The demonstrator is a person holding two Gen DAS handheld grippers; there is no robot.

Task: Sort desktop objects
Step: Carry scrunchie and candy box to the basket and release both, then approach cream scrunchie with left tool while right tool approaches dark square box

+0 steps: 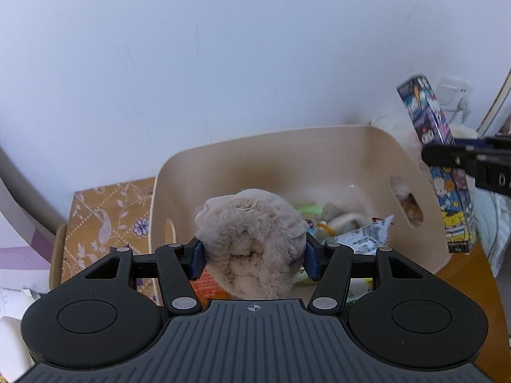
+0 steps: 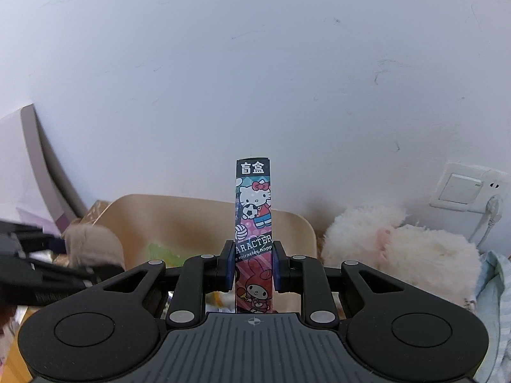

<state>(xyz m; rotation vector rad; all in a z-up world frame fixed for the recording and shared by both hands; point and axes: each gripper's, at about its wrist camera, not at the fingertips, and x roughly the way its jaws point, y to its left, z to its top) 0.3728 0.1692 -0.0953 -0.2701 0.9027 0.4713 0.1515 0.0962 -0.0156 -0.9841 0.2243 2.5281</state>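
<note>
My left gripper (image 1: 252, 255) is shut on a beige plush toy (image 1: 252, 239), held above the open top of a beige plastic bin (image 1: 319, 146). That bin holds a grey packet (image 1: 364, 236), green pieces and other small items. My right gripper (image 2: 254, 263) is shut on a tall narrow cartoon-printed box (image 2: 254, 204), which stands upright between the pads. In the left wrist view the same box (image 1: 428, 118) hangs at the bin's right side, with the right gripper's fingers (image 1: 453, 159) on it. The right wrist view shows the plush toy (image 2: 92, 245) at the left, over the bin (image 2: 179, 217).
A floral-patterned wooden surface (image 1: 105, 217) lies left of the bin. A fluffy white plush (image 2: 399, 249) sits to the bin's right, near a wall switch and socket (image 2: 466, 188). A white wall stands close behind. Papers (image 1: 19, 255) lie at far left.
</note>
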